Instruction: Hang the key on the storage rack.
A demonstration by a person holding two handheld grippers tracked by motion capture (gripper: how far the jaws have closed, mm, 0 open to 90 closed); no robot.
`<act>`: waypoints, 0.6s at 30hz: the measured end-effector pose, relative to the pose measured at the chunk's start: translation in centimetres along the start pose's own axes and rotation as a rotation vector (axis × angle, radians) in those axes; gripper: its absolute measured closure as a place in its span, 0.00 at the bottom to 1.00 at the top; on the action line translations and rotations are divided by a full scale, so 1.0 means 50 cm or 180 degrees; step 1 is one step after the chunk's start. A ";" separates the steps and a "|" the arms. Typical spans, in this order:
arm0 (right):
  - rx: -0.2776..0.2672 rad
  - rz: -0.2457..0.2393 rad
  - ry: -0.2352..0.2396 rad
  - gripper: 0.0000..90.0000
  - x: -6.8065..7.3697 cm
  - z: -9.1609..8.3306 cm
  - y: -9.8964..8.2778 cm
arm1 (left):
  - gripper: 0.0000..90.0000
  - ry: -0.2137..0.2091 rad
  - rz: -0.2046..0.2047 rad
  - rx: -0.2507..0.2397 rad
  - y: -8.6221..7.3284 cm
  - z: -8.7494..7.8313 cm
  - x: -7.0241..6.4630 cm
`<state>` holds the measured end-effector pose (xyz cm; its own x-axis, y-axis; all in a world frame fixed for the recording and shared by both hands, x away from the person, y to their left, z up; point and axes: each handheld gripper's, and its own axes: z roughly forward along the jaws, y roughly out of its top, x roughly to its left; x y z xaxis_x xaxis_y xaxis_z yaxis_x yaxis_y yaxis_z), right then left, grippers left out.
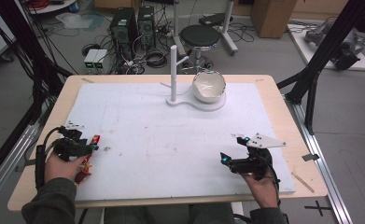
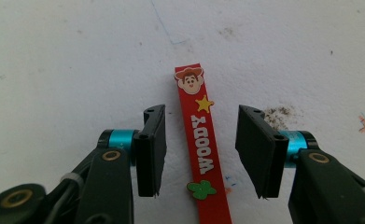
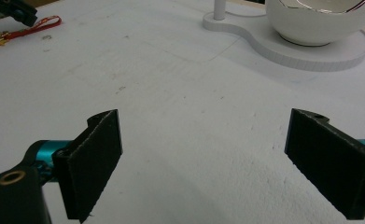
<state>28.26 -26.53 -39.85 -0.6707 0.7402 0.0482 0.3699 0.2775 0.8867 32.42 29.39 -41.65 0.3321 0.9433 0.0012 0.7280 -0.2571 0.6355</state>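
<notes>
Straddling: left tool (image 2: 201, 154) sits over the red strap (image 2: 203, 149), one black jaw on each side of it, neither pad touching it; a clear gap shows on both sides.
Left tool state: half spread, not pinching anything.
Left tool place: near the left edge of the white mat (image 1: 171, 135) in the high view, held in the person's left hand (image 1: 59, 165).
Red strap: lies flat on the mat, running lengthwise between the jaws; it carries a cowboy face at its far end, then a yellow star, white letters and a green clover.
Strap in high view: red strap (image 1: 89, 156) shows just beside the left tool, at the near left of the table (image 1: 283, 107).
Mat: white, with a dark smudge just past the left tool's right-hand jaw.
Stand: white stand (image 1: 173, 70) with an upright post, at the far middle of the mat.
Bowl: white bowl (image 1: 208, 87) rests on the stand's round base, right of the post.
Right tool: right tool (image 1: 231, 151) is at the near right of the mat, in the person's right hand (image 1: 264, 184).
Right tool state: jaws spread wide, nothing between them, bare mat beneath.
</notes>
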 end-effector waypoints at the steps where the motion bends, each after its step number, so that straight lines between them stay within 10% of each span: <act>1: 0.0005 0.0002 0.0002 0.11 0.000 0.000 0.000 | 0.59 0.0009 0.0005 0.0008 0.000 0.001 0.000; 18: 0.0005 0.0011 0.0001 0.11 -0.001 -0.002 0.000 | 0.66 0.0042 0.0011 0.0097 0.000 0.007 -0.004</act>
<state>28.22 -26.65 -39.80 -0.6697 0.7409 0.0516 0.3733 0.2758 0.8858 32.57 29.10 -41.93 0.3267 0.9450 0.0137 0.7449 -0.2664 0.6117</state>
